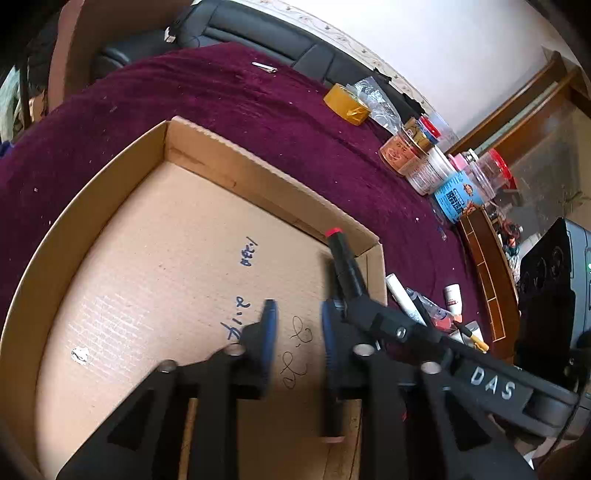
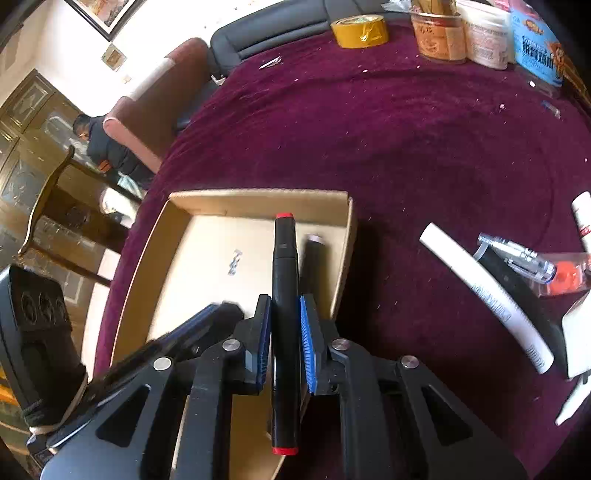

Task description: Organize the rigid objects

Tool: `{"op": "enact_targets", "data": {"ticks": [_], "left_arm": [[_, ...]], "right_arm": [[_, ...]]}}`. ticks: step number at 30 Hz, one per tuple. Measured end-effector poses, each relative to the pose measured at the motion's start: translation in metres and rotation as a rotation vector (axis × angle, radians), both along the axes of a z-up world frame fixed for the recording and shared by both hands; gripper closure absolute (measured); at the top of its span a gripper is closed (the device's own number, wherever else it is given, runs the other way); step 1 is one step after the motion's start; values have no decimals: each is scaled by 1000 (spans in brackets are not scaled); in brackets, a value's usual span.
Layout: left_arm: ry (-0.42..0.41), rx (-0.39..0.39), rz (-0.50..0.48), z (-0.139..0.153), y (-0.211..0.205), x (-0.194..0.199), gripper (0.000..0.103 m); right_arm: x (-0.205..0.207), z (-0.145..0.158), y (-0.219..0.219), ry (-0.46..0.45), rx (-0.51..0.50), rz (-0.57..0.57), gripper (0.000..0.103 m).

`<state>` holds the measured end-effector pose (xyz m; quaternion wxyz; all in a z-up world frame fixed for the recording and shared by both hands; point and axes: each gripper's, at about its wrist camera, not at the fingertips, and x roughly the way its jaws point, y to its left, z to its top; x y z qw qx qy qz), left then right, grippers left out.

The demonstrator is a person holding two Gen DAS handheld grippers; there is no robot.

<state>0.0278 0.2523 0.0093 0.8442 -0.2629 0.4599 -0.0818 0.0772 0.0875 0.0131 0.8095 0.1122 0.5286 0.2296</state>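
We saw the right claw (image 2: 284,332) clamped on a black marker (image 2: 284,295) with red end caps, held lengthwise at the centre of the right wrist frame, over the right side of the open cardboard box (image 2: 258,197). Our left claw (image 1: 295,332) hung inside the box (image 1: 110,184), its pads parted around nothing. A white tube (image 2: 487,299) and a pen (image 2: 517,254) lay at right on the maroon-covered bench (image 2: 406,129), a yellow tape roll (image 2: 360,31) at top.

You have one cardboard box (image 2: 343,254), one black marker (image 2: 284,295), one tape roll (image 2: 360,31), three jars (image 2: 439,37), and one white tube (image 2: 487,299).
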Motion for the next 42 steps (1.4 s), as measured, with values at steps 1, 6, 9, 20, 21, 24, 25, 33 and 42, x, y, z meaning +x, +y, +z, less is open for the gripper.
{"op": "enact_targets", "data": {"ticks": [1, 6, 9, 20, 21, 24, 25, 33, 42], "left_arm": [[3, -7, 9, 0, 1, 1, 71], [-15, -18, 28, 9, 5, -8, 68], [-29, -10, 39, 17, 4, -12, 66], [-148, 108, -103, 59, -64, -40, 50], [-152, 115, -125, 61, -74, -40, 50], [-139, 135, -194, 59, -111, -34, 50], [-122, 147, -211, 56, -125, -30, 50], [14, 288, -197, 17, -201, 22, 50], [-42, 462, -325, 8, -228, 7, 97]], "right_arm": [[0, 1, -1, -12, -11, -7, 87], [-9, 8, -17, -37, 28, -9, 85], [-16, 20, -29, -74, 40, -16, 85], [-104, 79, -159, -628, -206, -304, 0], [-98, 72, -178, -574, -236, -352, 0], [-87, 49, -234, -449, -144, -456, 0], [-86, 43, -246, -431, -131, -484, 0], [-81, 6, -289, -408, -110, -568, 0], [-86, 6, -284, -433, -75, -509, 0]]}}
